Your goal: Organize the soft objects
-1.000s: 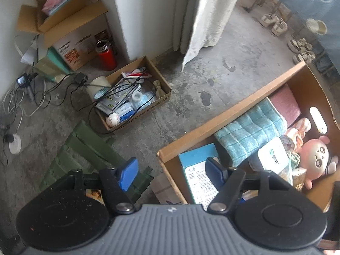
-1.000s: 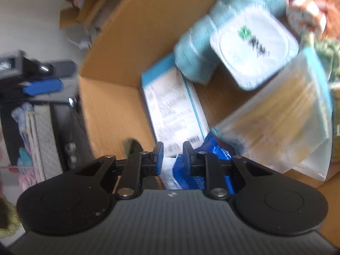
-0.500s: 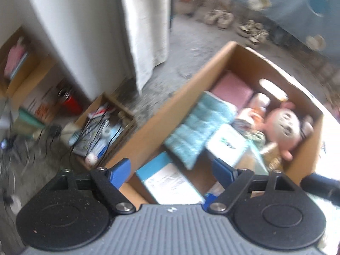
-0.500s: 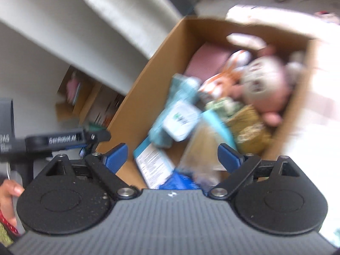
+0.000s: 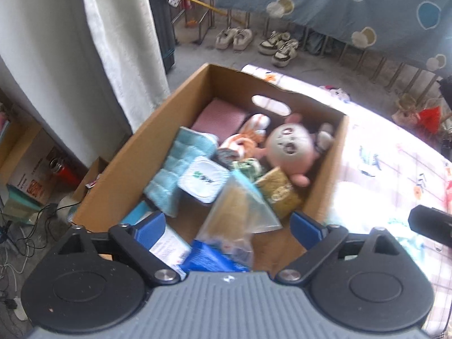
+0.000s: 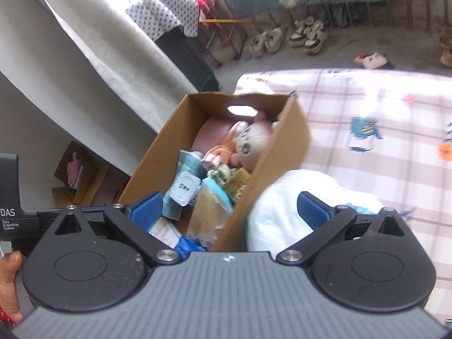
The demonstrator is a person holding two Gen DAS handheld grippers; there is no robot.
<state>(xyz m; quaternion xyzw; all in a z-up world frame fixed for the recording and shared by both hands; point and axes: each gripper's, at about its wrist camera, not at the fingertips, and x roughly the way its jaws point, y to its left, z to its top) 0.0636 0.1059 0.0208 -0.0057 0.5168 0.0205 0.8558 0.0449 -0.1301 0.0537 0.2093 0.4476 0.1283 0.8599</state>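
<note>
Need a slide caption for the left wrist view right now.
Open left hand-held gripper hovers over a cardboard box holding a pink plush doll and blue towel.

White curtain (image 5: 121,56), two pairs of sneakers (image 5: 255,41) on the grey floor beneath a blue patterned cloth (image 5: 339,2), red flask (image 5: 60,169), possibly a thermos, tangled cables (image 5: 17,234)

I count one cardboard box (image 5: 180,99), one pink plush doll (image 5: 291,147) at its two o'clock corner, one teal towel (image 5: 180,166), and four shoes (image 5: 255,41) (two pairs) at twelve o'clock.
</note>
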